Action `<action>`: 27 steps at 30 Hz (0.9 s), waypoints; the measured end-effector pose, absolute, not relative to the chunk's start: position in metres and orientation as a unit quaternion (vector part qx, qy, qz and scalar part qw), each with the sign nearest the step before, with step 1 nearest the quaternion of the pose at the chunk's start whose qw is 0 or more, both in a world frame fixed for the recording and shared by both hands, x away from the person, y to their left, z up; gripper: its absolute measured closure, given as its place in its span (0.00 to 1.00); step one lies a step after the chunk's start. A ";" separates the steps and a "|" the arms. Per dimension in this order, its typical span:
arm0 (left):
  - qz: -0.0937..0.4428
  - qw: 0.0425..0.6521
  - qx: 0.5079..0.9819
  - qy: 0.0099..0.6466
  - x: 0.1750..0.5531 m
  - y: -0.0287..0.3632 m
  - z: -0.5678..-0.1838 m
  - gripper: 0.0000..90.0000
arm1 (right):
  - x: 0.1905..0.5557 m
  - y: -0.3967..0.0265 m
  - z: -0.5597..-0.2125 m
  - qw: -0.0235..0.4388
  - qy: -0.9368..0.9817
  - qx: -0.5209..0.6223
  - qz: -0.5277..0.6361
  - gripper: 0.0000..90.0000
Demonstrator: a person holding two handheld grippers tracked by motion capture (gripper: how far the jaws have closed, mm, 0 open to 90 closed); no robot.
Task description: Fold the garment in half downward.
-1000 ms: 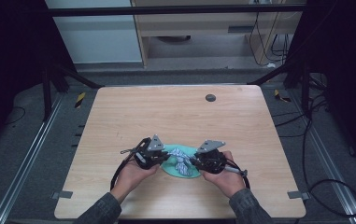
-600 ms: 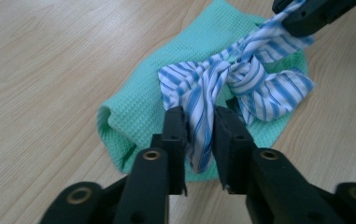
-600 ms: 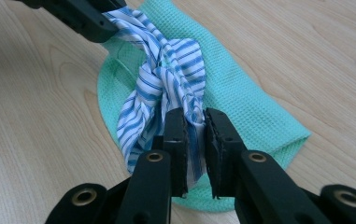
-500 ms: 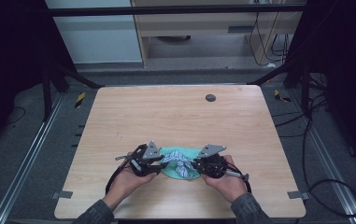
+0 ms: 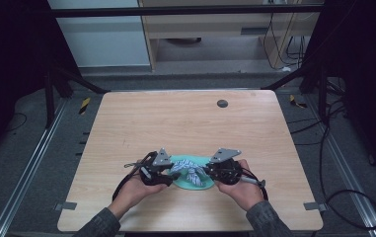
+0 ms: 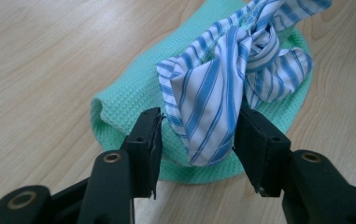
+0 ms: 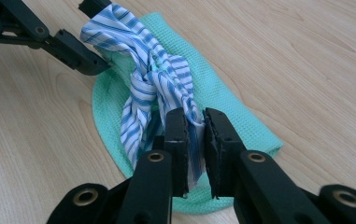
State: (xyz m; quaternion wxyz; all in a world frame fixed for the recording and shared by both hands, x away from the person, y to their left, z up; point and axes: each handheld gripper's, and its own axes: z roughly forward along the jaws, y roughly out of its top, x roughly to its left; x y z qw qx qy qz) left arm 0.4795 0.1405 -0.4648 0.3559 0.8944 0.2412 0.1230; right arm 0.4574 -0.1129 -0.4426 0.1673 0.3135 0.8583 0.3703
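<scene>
Since the earlier frame, the left gripper has just been opening its fingers; they now stand apart on both sides of one end of the blue-and-white striped cloth without pressing it. Both hands have kept their place. The right gripper has its fingers closed tight on the other end of the striped cloth. This cloth is knotted and lies on the folded green waffle-weave towel, near the front edge of the wooden tabletop.
</scene>
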 end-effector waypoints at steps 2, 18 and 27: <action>0.127 0.355 0.895 0.239 0.478 0.139 -0.467 0.69 | 0.456 -0.114 -0.442 0.168 0.858 0.311 0.372 0.89; 0.148 0.359 0.891 0.235 0.465 0.146 -0.479 0.79 | 0.433 -0.113 -0.466 0.144 0.865 0.303 0.373 0.87; 0.140 0.384 0.879 0.244 0.457 0.159 -0.482 0.66 | 0.427 -0.110 -0.470 0.143 0.867 0.297 0.374 0.82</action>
